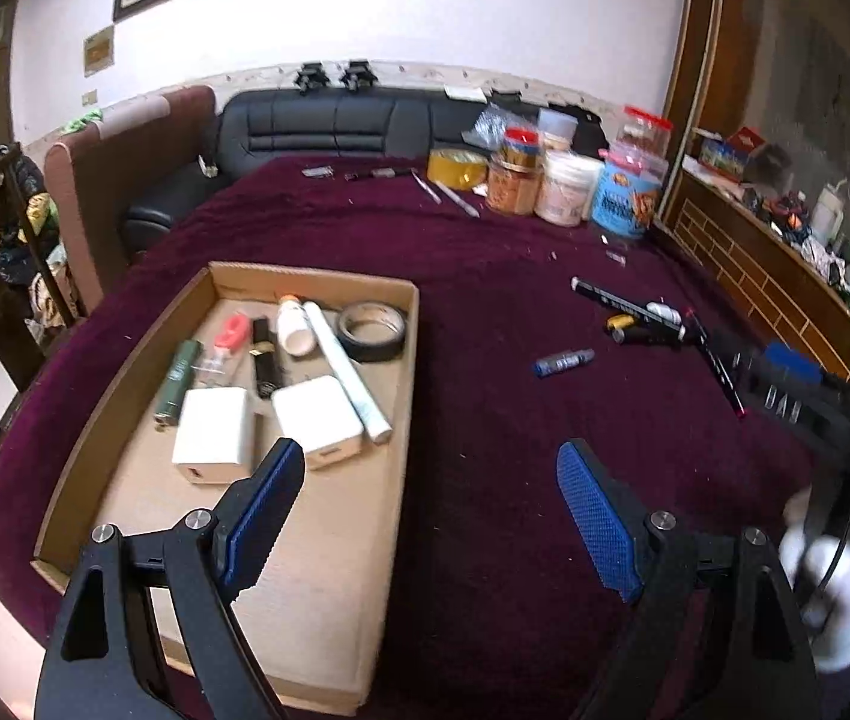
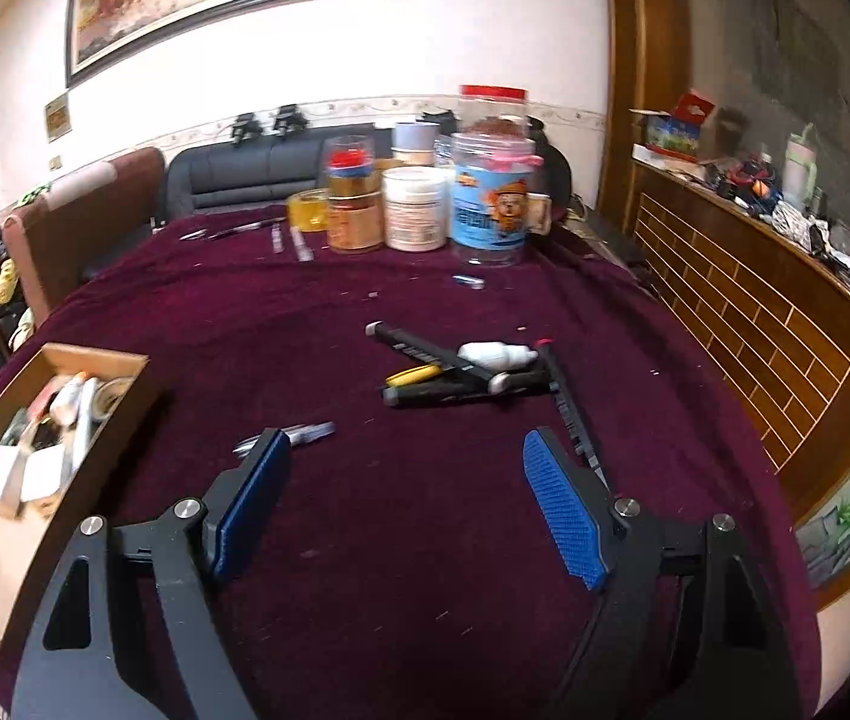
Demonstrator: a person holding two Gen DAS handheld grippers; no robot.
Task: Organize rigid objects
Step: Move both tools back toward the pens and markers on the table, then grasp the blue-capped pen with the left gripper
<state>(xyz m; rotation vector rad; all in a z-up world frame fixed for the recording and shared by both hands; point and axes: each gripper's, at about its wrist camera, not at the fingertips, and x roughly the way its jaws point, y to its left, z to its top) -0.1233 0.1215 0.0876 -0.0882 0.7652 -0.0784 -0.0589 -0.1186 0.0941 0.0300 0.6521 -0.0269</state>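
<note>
My left gripper [image 1: 431, 468] hangs released and empty over the cardboard tray's [image 1: 407, 360] right wall. My right gripper [image 2: 407, 456] is released too, with the black pens [image 2: 455, 372] just ahead.

My left gripper [image 1: 431, 462] and right gripper [image 2: 407, 450]: black linkage arms, silver pivot screws, blue textured pads [image 2: 563, 516].

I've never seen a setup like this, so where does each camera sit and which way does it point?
Left wrist: on the left gripper, looking down at the cardboard tray; its open blue fingers show.
Right wrist: on the right gripper, facing the tool pile; open fingers show.
Shared: tray, pile, blue pen, jars.
</note>
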